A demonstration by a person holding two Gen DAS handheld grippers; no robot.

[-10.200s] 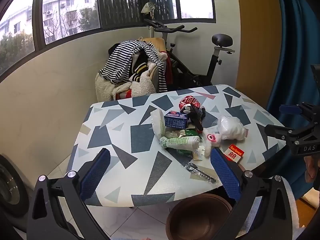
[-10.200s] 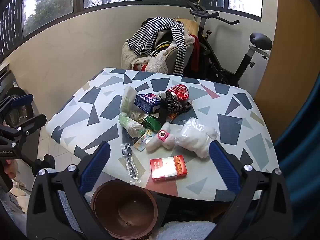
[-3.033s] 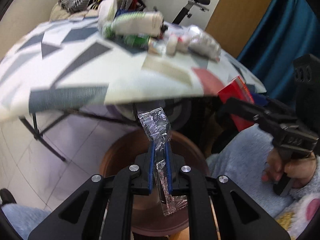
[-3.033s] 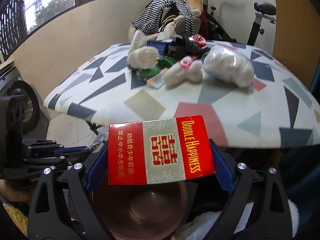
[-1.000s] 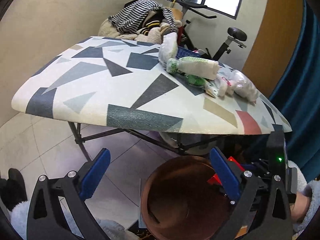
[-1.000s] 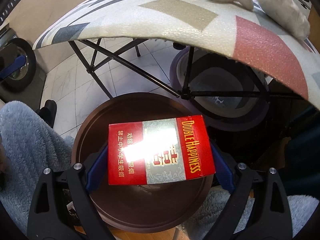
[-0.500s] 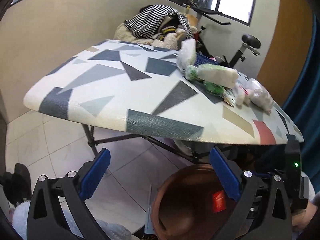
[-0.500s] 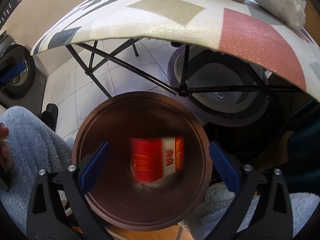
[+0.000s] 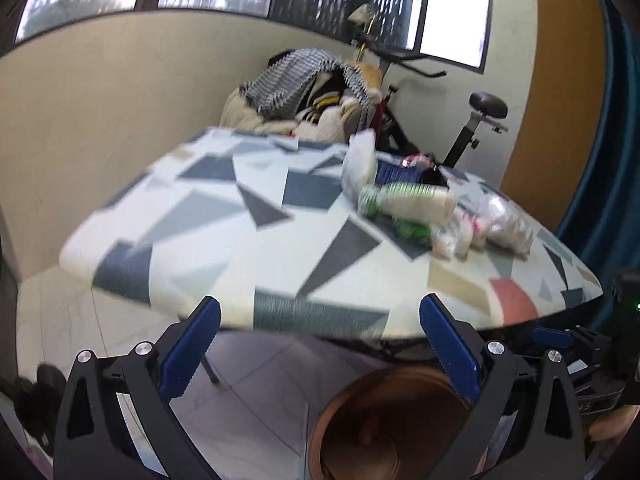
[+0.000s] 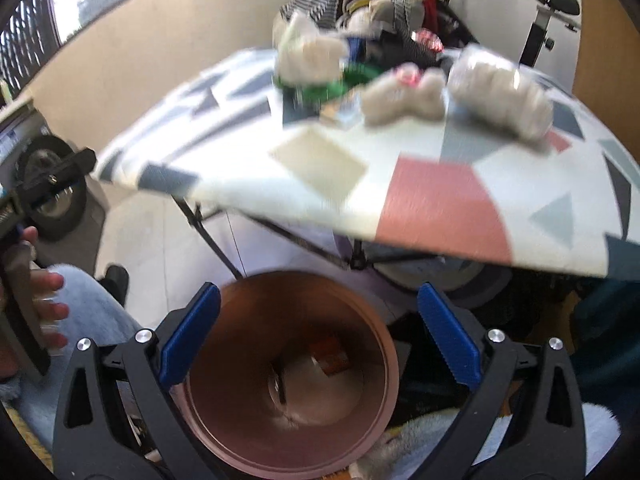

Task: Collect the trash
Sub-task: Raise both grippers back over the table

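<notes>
Both my grippers are empty and spread wide: left gripper (image 9: 318, 344) faces the counter (image 9: 200, 216), right gripper (image 10: 318, 332) hangs over the bin (image 10: 288, 376) on the floor, under the counter edge. A red pack (image 10: 330, 354) lies at the bin's bottom. The rest of the trash sits bunched at the far middle of the counter: a roll (image 9: 408, 204), a green wrapper (image 10: 324, 90), a clear bag (image 10: 504, 92). My worry: everything is blurred, so a hasty reach could shove that tight pile and knock pieces off the far side. That soft bag may slip from my pads, and carrying low risks clipping the counter edge or tipping the bin
</notes>
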